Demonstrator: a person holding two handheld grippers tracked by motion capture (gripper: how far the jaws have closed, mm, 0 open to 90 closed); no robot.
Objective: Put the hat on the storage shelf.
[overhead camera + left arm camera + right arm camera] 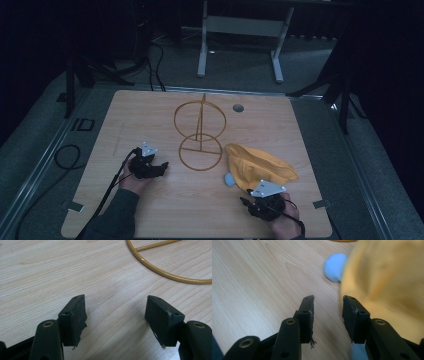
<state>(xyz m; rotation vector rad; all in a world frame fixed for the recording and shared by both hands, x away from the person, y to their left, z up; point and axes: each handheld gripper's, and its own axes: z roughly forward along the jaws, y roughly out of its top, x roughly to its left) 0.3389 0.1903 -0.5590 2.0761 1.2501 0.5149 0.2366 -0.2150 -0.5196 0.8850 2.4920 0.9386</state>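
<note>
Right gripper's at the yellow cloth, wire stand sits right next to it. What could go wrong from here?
1. The right gripper is open at the edge of the yellow cloth; it may pinch only a thin fold, which could slip.
2. The cloth nearly touches the wire stand; dragging it could snag or tip the stand.
3. A blue piece peeks from under the cloth and may get pulled along.

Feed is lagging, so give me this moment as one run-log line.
left gripper: open, empty, beside wire stand | right gripper: open, empty, at edge of yellow cloth | blue piece: partly under cloth | table
</note>
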